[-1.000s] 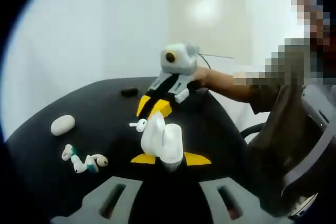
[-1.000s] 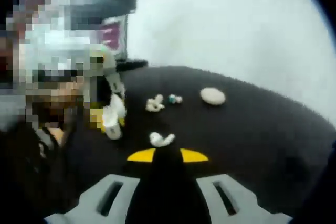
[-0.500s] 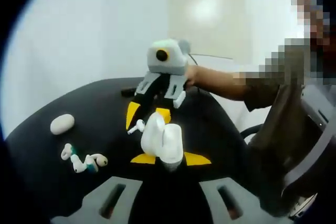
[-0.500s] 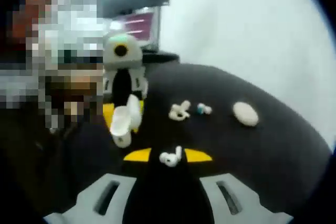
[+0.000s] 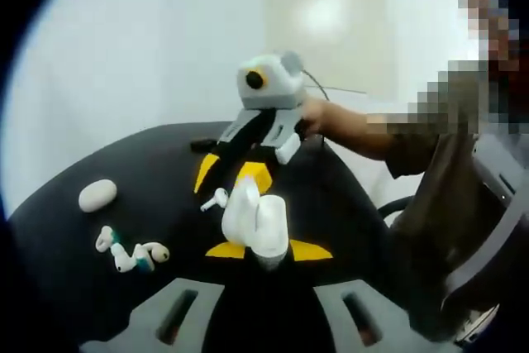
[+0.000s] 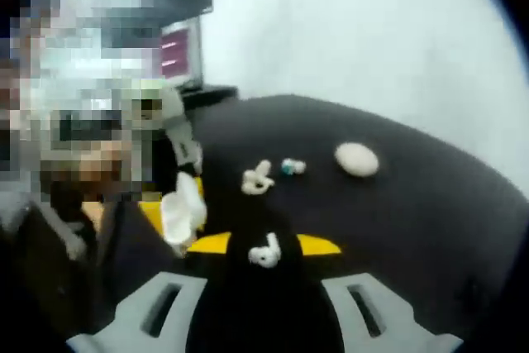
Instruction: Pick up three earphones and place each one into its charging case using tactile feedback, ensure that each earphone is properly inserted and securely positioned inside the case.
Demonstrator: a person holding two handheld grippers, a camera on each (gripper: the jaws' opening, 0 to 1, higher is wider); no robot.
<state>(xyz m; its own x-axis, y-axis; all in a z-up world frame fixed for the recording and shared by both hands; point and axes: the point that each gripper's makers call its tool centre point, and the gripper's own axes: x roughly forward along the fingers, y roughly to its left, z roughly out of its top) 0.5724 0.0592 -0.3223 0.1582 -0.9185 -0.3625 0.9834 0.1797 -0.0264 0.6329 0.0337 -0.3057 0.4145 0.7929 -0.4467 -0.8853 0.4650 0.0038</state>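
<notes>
We see left gripper (image 5: 256, 247) pinching open white charging case (image 5: 254, 222) upright above black table (image 5: 99, 163). Right gripper (image 6: 263, 247) pinching 1 white earphone (image 6: 265, 251), just beside case's left side in left gripper view. 2 more earphones (image 5: 131, 252) lie loose on table, near closed oval case (image 5: 97, 195).

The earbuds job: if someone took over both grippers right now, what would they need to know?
Left gripper: shut on the open white case, held above the black table.
Right gripper: shut on one white earbud, close to the case's mouth.
On the table: two more earbuds lying together, and a closed oval case beyond them.
Done: the first earbud is picked up.
Left: seat it in the case, then do the other two.
</notes>
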